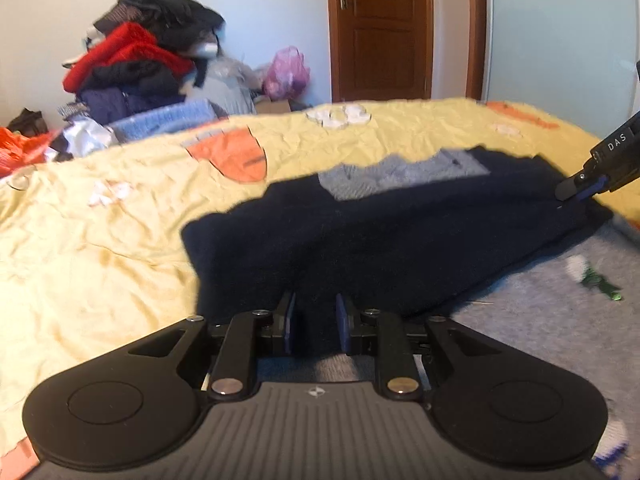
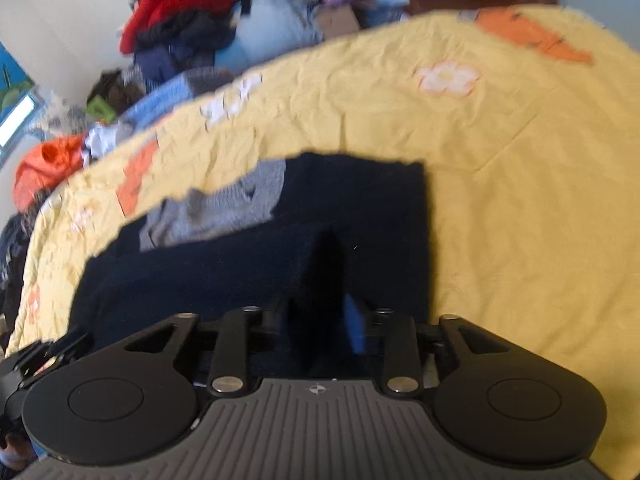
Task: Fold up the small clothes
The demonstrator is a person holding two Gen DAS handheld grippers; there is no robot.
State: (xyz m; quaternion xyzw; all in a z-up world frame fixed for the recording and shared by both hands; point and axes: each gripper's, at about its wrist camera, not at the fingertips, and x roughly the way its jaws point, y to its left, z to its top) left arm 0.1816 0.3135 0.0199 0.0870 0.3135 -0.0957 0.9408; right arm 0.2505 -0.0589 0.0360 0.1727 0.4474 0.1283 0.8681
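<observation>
A dark navy knitted garment [image 1: 380, 236] lies spread on the yellow patterned bedspread [image 1: 100, 240] of the bed, with a smaller grey knitted piece [image 1: 396, 176] lying on its far part. The left gripper [image 1: 316, 324] sits at the near edge of the navy garment, its jaws either side of the cloth. The right gripper [image 1: 576, 192] touches the garment's far right corner; in its own view the cloth rises in a fold between its jaws. Behind the bed, to the left, a heap of red and black clothes [image 1: 140, 56] stands against the wall; a brown wooden door [image 1: 380, 28] lies further right
</observation>
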